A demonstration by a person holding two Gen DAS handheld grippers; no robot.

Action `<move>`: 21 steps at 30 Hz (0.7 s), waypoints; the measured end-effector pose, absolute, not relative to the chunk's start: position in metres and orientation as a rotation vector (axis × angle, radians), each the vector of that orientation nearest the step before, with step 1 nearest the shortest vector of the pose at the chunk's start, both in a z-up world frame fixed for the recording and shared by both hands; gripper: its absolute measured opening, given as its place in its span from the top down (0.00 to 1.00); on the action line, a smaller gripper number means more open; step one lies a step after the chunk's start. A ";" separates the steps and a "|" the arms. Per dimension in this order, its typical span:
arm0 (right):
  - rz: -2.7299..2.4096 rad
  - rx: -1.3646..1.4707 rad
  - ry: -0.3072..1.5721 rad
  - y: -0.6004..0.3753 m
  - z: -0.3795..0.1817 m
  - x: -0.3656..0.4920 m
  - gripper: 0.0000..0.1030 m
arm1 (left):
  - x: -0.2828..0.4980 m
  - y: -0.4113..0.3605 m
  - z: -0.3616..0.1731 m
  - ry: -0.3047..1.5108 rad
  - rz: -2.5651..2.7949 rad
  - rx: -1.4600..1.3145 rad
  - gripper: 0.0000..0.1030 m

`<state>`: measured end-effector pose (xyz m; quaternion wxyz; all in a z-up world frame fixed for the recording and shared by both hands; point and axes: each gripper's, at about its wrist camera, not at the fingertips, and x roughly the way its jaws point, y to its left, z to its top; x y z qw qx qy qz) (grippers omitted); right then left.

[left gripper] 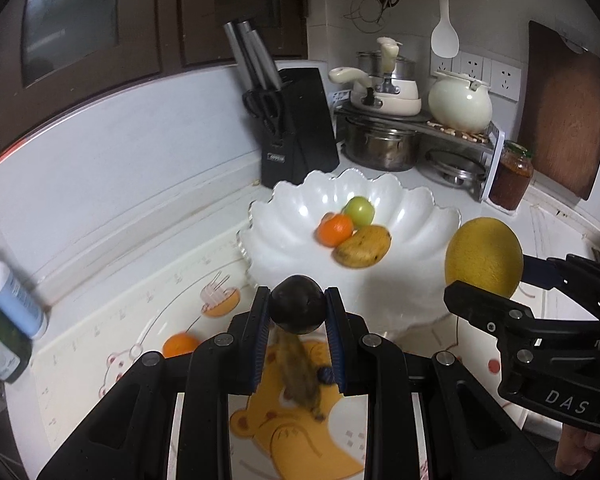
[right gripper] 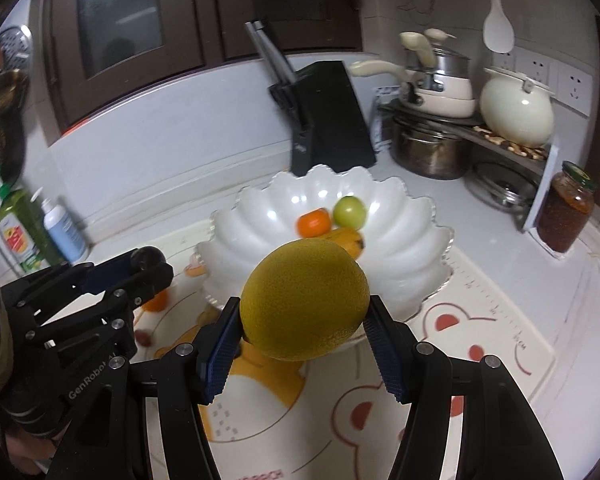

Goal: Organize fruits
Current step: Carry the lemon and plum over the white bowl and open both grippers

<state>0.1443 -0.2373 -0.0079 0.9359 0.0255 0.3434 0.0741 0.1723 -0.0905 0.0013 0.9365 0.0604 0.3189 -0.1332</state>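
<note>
A white scalloped bowl (left gripper: pixel 412 208) (right gripper: pixel 400 240) holds a green apple (left gripper: pixel 359 210) (right gripper: pixel 350 212), a tangerine (left gripper: pixel 335 230) (right gripper: pixel 314 222) and a mango (left gripper: pixel 365 246) (right gripper: pixel 350 240). My left gripper (left gripper: pixel 298 310) is shut on a dark plum (left gripper: pixel 298 309), held above the mat just before the bowl's near rim. My right gripper (right gripper: pixel 304 320) is shut on a large yellow citrus (right gripper: pixel 305 305) (left gripper: pixel 483 257), held near the bowl's front right. Another orange (left gripper: pixel 180 344) (right gripper: pixel 156 301), a brownish banana (left gripper: pixel 300 376) and a small dark fruit (left gripper: pixel 325 374) lie on the mat.
A cartoon bear mat (left gripper: pixel 148 320) (right gripper: pixel 480 320) covers the counter. A black knife block (left gripper: pixel 296 128), pots on a rack (left gripper: pixel 384 140), a cream kettle (left gripper: pixel 460 100) and a sauce jar (left gripper: pixel 512 176) stand behind the bowl. Bottles (left gripper: pixel 12 292) (right gripper: pixel 40 232) stand at left.
</note>
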 end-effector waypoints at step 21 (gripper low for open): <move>0.028 0.075 0.756 -0.273 -0.031 0.210 0.40 | 0.252 -0.122 -0.027 0.736 -0.308 0.119 0.74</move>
